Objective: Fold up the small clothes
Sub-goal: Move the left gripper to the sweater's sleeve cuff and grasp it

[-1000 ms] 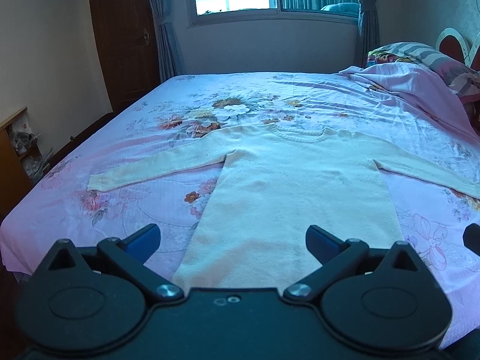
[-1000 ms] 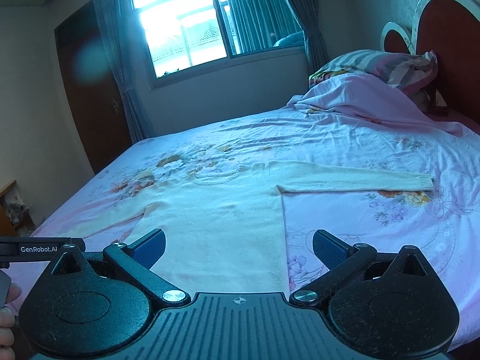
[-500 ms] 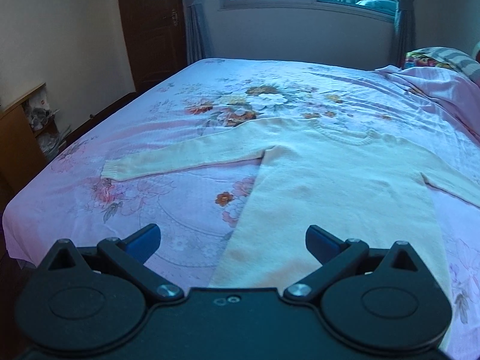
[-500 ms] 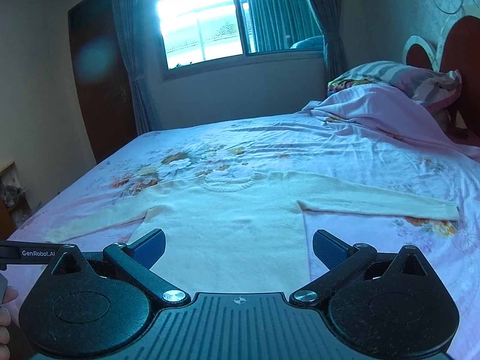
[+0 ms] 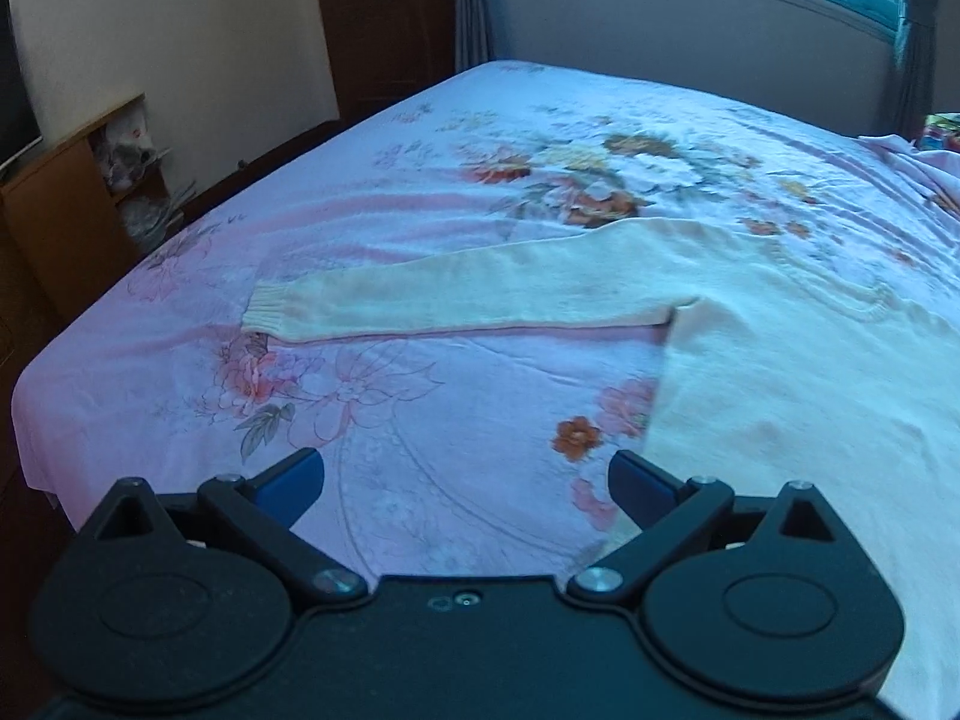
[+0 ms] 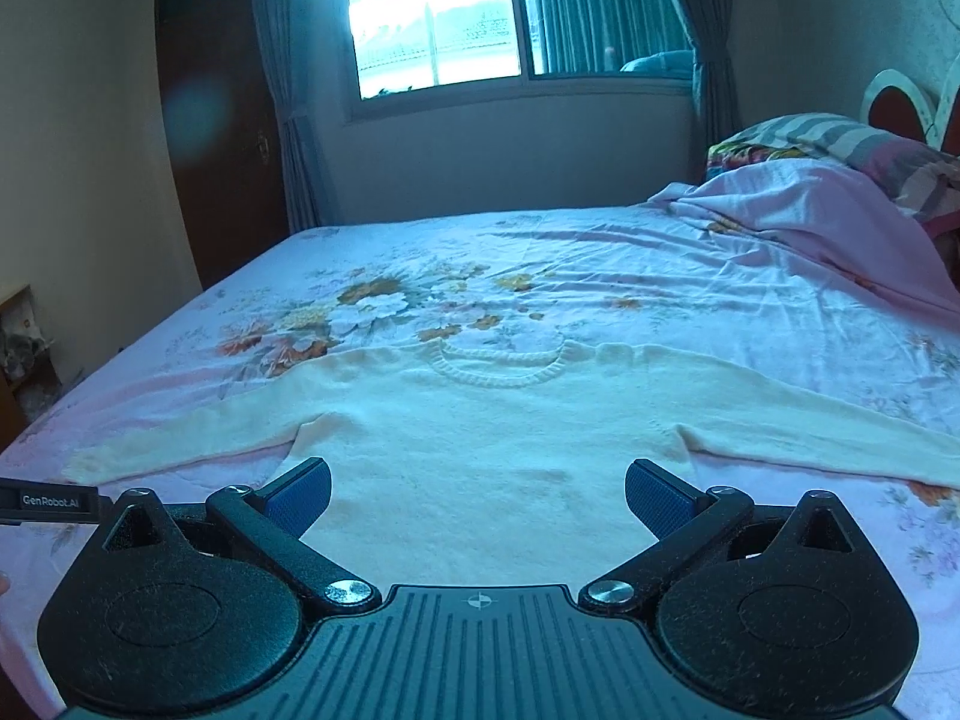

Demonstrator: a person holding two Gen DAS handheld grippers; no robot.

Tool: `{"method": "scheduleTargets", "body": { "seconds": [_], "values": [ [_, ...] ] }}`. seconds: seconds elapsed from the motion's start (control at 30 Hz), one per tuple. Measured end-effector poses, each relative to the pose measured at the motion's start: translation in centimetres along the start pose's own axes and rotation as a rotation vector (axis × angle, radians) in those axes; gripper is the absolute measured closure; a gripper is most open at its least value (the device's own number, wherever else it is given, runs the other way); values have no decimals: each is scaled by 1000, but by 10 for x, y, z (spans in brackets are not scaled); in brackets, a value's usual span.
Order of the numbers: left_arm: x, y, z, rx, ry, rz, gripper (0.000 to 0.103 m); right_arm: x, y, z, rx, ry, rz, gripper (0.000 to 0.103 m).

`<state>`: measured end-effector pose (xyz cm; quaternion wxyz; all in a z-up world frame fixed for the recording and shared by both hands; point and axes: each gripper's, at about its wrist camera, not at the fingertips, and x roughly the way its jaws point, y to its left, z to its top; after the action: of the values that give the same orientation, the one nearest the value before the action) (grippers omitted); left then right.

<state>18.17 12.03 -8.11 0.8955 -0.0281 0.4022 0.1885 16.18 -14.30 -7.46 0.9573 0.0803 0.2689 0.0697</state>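
A cream knit sweater (image 6: 480, 438) is lying flat and face up across the pink floral bedsheet (image 5: 420, 420), both sleeves stretched out to the sides, as we are holding both grippers just above the near edge of the bed. Our left gripper (image 5: 465, 480) is hovering over bare sheet beside the sweater's side edge, its jaws spread wide apart and holding nothing; the outstretched sleeve (image 5: 468, 294) is running across the view ahead of it, ribbed cuff (image 5: 264, 315) pointing toward the bed's edge. Our right gripper (image 6: 478, 495) is hanging over the sweater's lower body, jaws likewise wide apart and empty, with the ribbed collar (image 6: 498, 369) straight ahead. A crumpled pink blanket (image 6: 810, 210) and a striped pillow (image 6: 840, 138) are sitting at the head of the bed, and a curtained window (image 6: 438, 18) is glowing on the far wall.
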Motion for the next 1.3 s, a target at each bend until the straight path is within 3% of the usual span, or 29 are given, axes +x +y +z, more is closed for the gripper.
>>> {"method": "scheduleTargets", "body": {
  "seconds": [0.53, 0.8, 1.0, 1.17, 1.3],
  "values": [
    [102, 17, 48, -82, 93, 33, 10, 138, 17, 12, -26, 89, -11, 0],
    [158, 67, 65, -285, 187, 59, 25, 175, 27, 8, -54, 121, -2, 0],
    [199, 103, 65, -435, 266, 59, 48, 191, 27, 3, -46, 142, -7, 0],
    [215, 127, 67, -548, 234, 14, 48, 199, 30, 0, -57, 149, -10, 0],
    [228, 154, 69, -716, 211, -53, 47, 203, 31, -2, -60, 157, -12, 0]
  ]
}}
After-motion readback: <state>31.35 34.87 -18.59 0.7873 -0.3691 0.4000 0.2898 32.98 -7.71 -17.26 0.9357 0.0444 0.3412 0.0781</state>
